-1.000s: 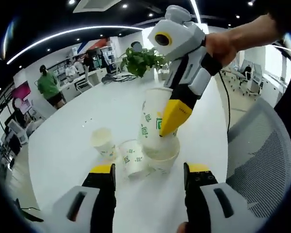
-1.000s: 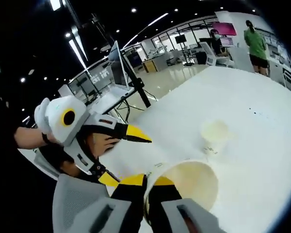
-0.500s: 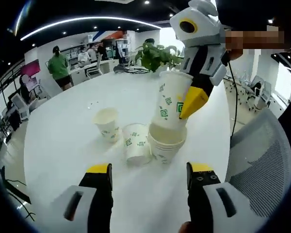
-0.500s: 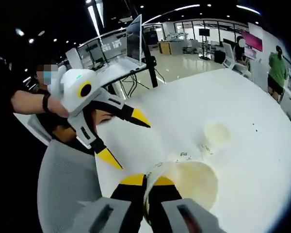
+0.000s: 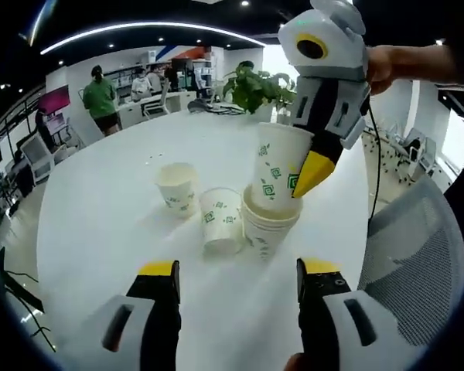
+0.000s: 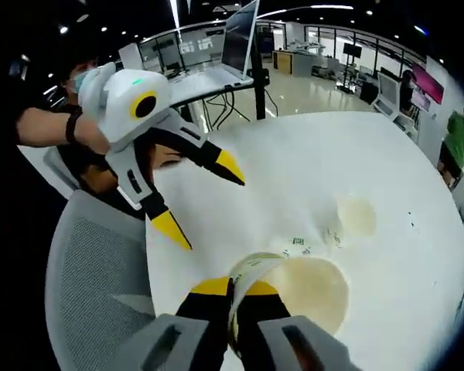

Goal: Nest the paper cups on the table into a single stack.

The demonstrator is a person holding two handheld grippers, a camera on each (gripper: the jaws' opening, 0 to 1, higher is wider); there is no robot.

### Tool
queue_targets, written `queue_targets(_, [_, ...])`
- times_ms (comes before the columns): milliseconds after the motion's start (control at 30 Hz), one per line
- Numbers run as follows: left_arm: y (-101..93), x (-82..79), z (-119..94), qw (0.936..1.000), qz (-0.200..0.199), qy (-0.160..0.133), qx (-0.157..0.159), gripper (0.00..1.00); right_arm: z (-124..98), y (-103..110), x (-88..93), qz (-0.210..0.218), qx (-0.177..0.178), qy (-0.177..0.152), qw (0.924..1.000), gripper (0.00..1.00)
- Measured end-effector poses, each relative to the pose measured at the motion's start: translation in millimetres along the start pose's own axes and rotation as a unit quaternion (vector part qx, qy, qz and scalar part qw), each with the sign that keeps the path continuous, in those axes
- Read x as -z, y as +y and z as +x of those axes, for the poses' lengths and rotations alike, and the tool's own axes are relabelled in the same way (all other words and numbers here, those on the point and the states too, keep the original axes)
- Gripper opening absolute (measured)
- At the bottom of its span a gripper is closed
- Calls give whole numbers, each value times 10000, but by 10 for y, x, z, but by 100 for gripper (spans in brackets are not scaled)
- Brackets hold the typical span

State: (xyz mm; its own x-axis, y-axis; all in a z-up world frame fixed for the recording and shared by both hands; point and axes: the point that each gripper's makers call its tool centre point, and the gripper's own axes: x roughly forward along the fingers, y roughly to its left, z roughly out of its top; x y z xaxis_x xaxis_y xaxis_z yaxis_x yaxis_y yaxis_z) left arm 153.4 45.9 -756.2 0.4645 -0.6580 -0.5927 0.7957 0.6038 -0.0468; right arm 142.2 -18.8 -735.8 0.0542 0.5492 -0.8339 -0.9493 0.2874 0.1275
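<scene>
Two cups remain loose on the table [image 5: 100, 201]: one [image 5: 222, 220] touching the stack [image 5: 269, 224], another [image 5: 177, 186] just beyond. The right gripper [image 5: 315, 166] pinches a cup [image 5: 278, 166] by its rim, lowered partly into the stack; the left gripper [image 5: 236, 274] hangs open nearby

1. Both views are brightly and evenly lit from above by ceiling strip lights [image 5: 139, 35] and small spotlights.
2. The white table [image 5: 100, 224] reflects this light strongly; in the right gripper view it nearly washes out toward 3 o'clock.
3. Shadows under the paper cups [image 5: 220, 220] are faint and soft.
4. Fisheye distortion bends straight lines at the edges.
5. The background office is slightly soft; the centre is sharp.
</scene>
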Motion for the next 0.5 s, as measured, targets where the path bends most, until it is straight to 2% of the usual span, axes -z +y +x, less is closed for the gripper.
queue_targets(500, [3, 14, -20, 10000, -21, 24, -32, 59, 88, -27, 63, -105, 32, 198, 9997, 2])
